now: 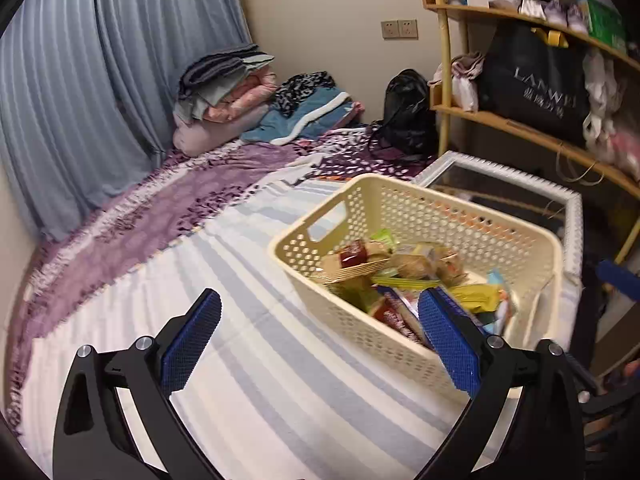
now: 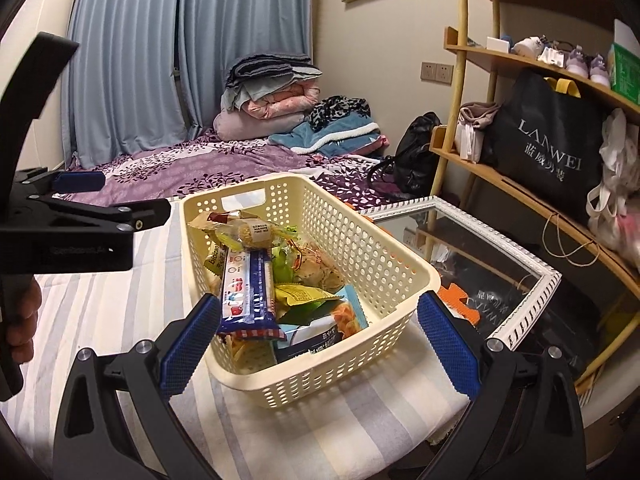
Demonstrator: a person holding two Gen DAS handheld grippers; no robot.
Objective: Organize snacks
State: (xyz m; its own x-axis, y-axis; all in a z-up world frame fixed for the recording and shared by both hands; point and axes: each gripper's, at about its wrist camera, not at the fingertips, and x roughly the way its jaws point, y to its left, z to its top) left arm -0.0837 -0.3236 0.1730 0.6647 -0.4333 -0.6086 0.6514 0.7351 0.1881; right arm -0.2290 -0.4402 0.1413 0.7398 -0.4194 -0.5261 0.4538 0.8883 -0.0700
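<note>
Both claws spread wide, gripping nothing. Left claw (image 1: 320,340) is hovering over the striped sheet (image 1: 248,360) on the bed, its right finger overlapping the near wall of the cream perforated basket (image 1: 400,344). Right claw (image 2: 320,336) is sitting at the basket's (image 2: 360,360) near end, a finger showing on either side. Snack packets (image 2: 280,280) are lying piled inside the basket, a blue-and-white biscuit pack (image 2: 248,292) on top. White-framed mirror (image 2: 532,304) is lying just beside the basket.

Lower snack packets (image 2: 256,354) lie buried in the basket (image 2: 360,248); left claw's (image 2: 78,181) tips are cut off.
</note>
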